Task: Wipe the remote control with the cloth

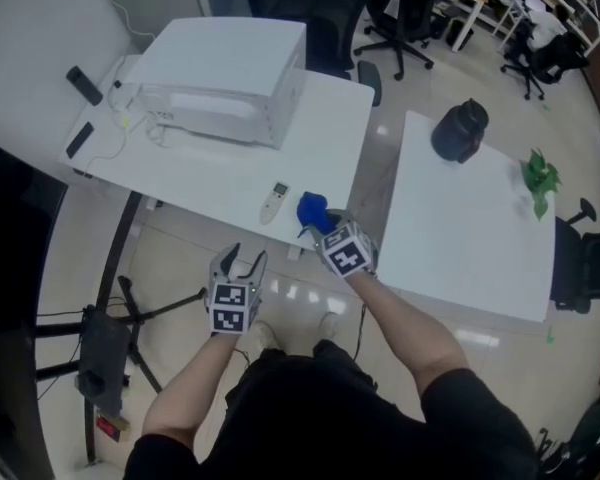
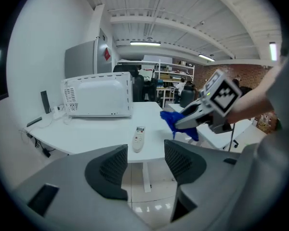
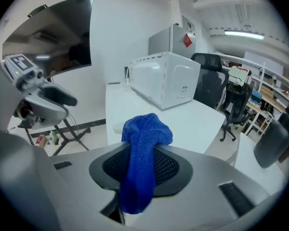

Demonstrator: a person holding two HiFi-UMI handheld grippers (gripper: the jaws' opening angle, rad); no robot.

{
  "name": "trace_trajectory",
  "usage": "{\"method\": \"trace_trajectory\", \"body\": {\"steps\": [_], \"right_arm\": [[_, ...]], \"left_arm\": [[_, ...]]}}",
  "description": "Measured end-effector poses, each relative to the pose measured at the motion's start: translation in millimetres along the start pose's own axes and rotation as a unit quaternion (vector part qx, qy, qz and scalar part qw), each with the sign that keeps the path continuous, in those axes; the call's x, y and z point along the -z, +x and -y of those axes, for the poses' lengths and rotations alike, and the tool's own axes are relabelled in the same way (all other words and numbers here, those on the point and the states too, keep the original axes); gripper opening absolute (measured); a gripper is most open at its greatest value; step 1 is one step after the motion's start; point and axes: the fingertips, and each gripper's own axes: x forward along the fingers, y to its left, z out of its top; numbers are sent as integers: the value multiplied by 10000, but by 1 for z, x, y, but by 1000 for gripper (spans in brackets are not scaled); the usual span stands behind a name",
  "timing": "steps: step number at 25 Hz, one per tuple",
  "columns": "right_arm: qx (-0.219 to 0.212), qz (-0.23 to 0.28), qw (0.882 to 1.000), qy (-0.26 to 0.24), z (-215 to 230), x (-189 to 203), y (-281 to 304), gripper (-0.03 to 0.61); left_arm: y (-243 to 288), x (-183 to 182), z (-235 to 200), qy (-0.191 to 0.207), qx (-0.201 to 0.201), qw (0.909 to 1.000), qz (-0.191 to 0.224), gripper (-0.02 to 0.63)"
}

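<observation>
A white remote control (image 1: 274,201) (image 2: 138,139) lies flat near the front edge of the white table (image 1: 210,173). My left gripper (image 1: 241,264) (image 2: 143,165) hovers off the table's front edge, below the remote, open and empty. A blue cloth (image 1: 312,211) (image 2: 179,122) (image 3: 140,153) is bunched between the jaws of my right gripper (image 1: 320,230) (image 3: 139,170), which is shut on it just right of the remote, over the table's front corner. In the right gripper view the cloth hides most of the remote.
A white microwave (image 1: 225,83) (image 2: 97,97) (image 3: 166,81) stands at the back of the table with cables beside it. A second white table (image 1: 460,228) at the right carries a black round object (image 1: 459,130) and a green plant (image 1: 540,178). A tripod stand (image 1: 105,343) is on the floor at the left.
</observation>
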Motion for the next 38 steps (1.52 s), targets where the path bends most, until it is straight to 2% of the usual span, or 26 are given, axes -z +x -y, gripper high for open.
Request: {"method": "trace_trajectory", "body": {"steps": [7, 14, 20, 27, 31, 33, 38], "right_arm": [[82, -757, 9971, -90, 16, 33, 66, 129], [147, -626, 9979, -47, 17, 27, 61, 175], [248, 41, 9997, 41, 13, -1, 0, 181], [24, 1080, 9941, 61, -44, -53, -112, 181], [-109, 1612, 9868, 82, -79, -69, -168, 178], [-118, 1867, 9823, 124, -89, -76, -192, 137], [-46, 2249, 9742, 173, -100, -87, -228, 60]], "left_arm": [[-44, -6, 8, -91, -13, 9998, 183, 245], [-47, -11, 6, -167, -40, 9993, 323, 245], [-55, -42, 11, -94, 81, 9975, 699, 245], [-86, -97, 31, -115, 516, 9892, 1367, 241], [-103, -113, 50, 207, 666, 9854, 1550, 177], [-111, -119, 60, 402, 703, 9829, 1651, 119], [-126, -128, 76, 746, 717, 9777, 1827, 22]]}}
